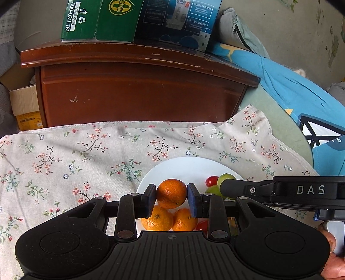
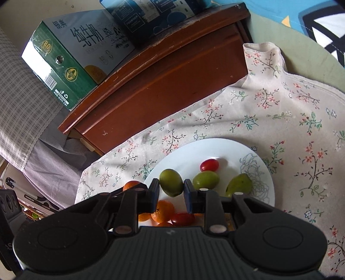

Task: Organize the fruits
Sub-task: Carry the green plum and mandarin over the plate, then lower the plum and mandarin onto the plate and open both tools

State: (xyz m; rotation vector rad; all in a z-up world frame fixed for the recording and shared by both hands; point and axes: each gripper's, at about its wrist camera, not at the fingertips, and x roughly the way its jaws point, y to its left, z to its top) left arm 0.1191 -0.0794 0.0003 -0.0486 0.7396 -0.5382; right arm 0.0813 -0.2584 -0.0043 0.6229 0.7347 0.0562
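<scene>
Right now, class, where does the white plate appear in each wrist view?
Left wrist view: the white plate sits low and centre, just beyond the left gripper.
Right wrist view: the white plate sits lower centre-right, ahead of the right gripper.
Shared landmark: the brown wooden cabinet.

The green carton [image 1: 97, 20] carries the number 400-0311-781 and a recycling sign. The blue carton [image 1: 183, 19] reads 35%. The right claw [image 1: 224, 188] bears the letters DAS.
</scene>
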